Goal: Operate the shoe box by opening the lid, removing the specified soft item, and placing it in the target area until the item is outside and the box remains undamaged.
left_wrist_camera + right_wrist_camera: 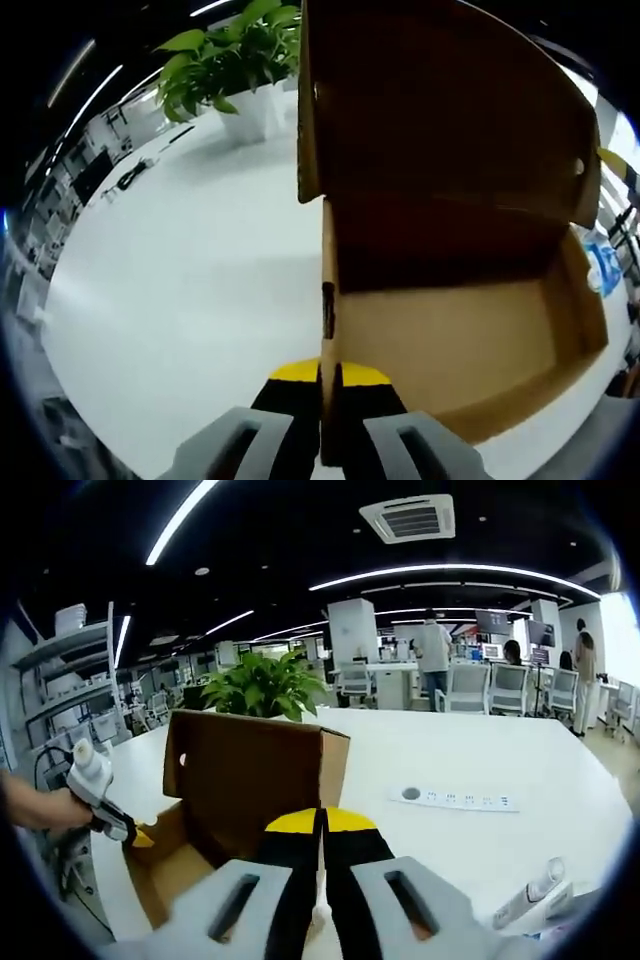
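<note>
Your left gripper (pixel 328 400) is pinching the thin side wall of the shoe box (pixel 470 330). The cardboard edge runs straight up between its two jaws, so this tool is clamped on the box. That hold is probably there to keep the box from sliding while the other tool works. The lid (pixel 440 100) stands up, just ahead of this tool and a little to its right. So the box is already open.

Your right gripper (pixel 322 880) has its jaws pressed together. Something small and white sits low between them, but you cannot tell from here what it is or whether it is really being held. The box sits just ahead of this tool and to its left, on the white table (pixel 520 760).

The left gripper view looks right down into the box. The floor you can see there looks bare, though the deep part under the lid is dark. The right gripper view shows the back of the lid, so the inside is mostly hidden. That view also shows a green plant (pixel 262 688) behind the box, a white power strip (pixel 455 799) ahead to the right, and the left gripper coming in from the left, with its tips at the box wall.
</note>
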Tool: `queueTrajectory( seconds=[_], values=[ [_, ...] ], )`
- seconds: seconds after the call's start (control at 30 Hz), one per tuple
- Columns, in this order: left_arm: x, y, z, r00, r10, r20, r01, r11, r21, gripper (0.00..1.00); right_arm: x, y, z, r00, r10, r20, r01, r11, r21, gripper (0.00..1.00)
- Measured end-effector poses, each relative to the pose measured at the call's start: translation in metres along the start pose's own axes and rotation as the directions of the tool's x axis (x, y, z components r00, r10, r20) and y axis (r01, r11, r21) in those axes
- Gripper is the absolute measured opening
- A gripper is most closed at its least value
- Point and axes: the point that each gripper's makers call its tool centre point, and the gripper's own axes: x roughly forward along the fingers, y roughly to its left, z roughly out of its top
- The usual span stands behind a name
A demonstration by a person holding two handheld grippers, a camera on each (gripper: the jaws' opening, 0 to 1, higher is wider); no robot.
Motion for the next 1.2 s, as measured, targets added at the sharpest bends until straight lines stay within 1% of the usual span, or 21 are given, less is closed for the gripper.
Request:
queueTrajectory(
  seconds=[0.4, 0.67, 1.2],
  values=[
    [-0.002, -0.002, -0.001, 1.000, 0.001, 0.009, -0.001, 1.000, 0.006, 0.03, -0.009, 0.012, -0.001, 1.000, 0.018, -0.001, -0.018, 1.000, -0.009, 0.00],
    [0.001, 0.000, 0.000, 1.000, 0.002, 0.023, -0.002, 1.000, 0.001, 0.03, -0.023, 0.019, -0.005, 1.000, 0.027, -0.007, -0.027, 0.999, -0.020, 0.00],
    [0.005, 0.004, 0.003, 0.999, 0.003, 0.050, -0.002, 1.000, -0.008, 0.03, -0.040, 0.031, -0.014, 1.000, 0.014, -0.017, -0.015, 0.998, -0.056, 0.00]
  ],
)
